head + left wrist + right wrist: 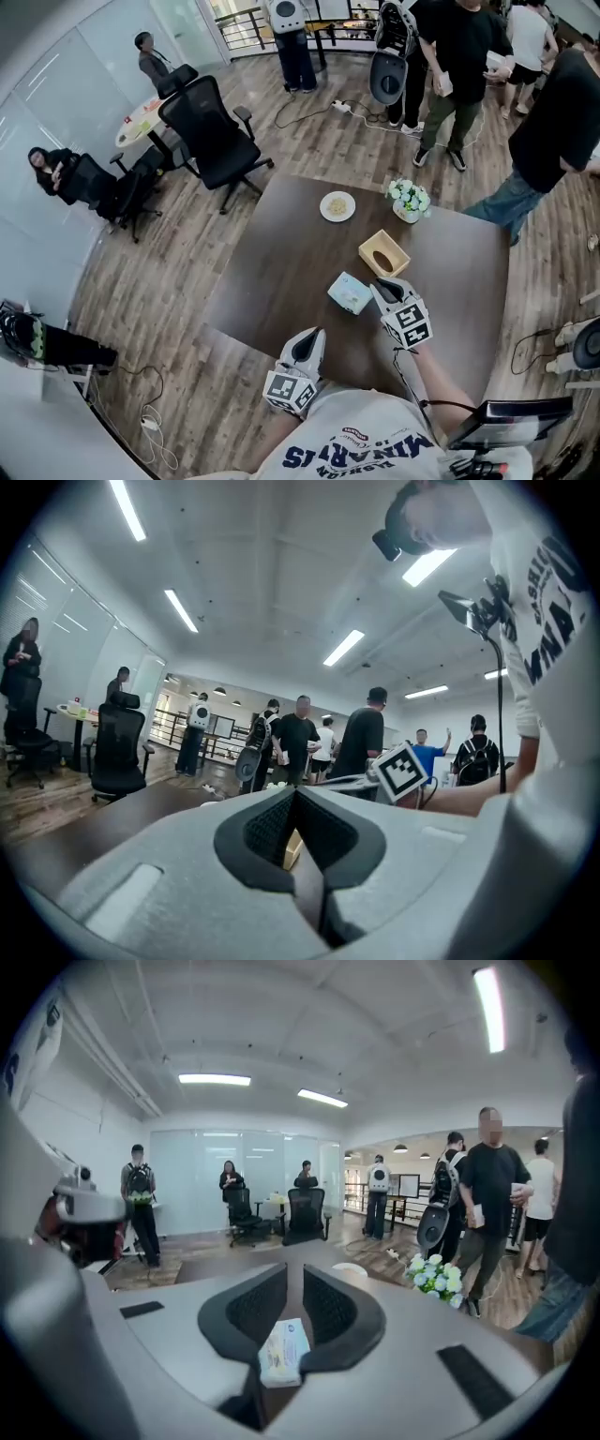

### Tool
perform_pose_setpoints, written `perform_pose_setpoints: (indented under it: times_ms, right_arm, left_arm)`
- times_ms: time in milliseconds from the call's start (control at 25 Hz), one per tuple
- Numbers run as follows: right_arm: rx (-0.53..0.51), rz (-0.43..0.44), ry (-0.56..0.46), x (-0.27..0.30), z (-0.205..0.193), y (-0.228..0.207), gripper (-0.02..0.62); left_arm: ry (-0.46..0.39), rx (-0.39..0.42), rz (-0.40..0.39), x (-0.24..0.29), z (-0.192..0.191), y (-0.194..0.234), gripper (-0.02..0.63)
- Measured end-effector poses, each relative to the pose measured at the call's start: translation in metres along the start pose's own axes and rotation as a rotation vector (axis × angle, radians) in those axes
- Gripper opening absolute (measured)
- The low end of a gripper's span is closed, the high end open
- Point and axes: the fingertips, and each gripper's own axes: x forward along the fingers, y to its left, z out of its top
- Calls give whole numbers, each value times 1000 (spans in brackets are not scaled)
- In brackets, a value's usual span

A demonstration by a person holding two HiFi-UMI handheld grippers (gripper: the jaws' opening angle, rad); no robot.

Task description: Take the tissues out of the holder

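Dark square surface [272, 253], seen from above. Item one is a wooden tissue holder [384, 253] with its oval slot facing up, near the middle of the surface. Item two is a pale teal tissue pack [350, 292], outside the holder and lying on the surface just beside it on the person's side. Item three is the right tool [380, 291], held out over the surface on a bare forearm [439, 382] that comes in from the lower right. It is roughly level, with its tips at the right end of the pack. Its jaws stand a narrow way apart with nothing clamped between the pads, and the pack shows low in the gap, on the surface beneath them. Item four is the left tool [312, 336], drawn back close to the person's shirt over the near edge of the surface and aimed toward the holder. Its jaws meet at the tips and are empty, with a sliver of the holder's wood showing behind them. At the far side are a white plate [337, 206] and a small bunch of white flowers [409, 198], both well apart from the tools. Off the surface are a black office chair [214, 131] on the wooden floor and several people standing.
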Motion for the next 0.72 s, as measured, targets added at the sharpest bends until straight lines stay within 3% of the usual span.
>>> perform_pose_setpoints:
  times_ms: [280, 480, 720]
  right_arm:
    - [61, -173, -217, -129, 64, -28, 26]
    - [77, -276, -305, -201, 73, -28, 18]
    - [63, -354, -373, -244, 71, -27, 8]
  left_arm:
    - [-29, 46, -162, 32, 24, -44, 3]
    - [-43, 71, -249, 40, 32, -73, 3]
    - [-58, 99, -333, 51, 44, -98, 3]
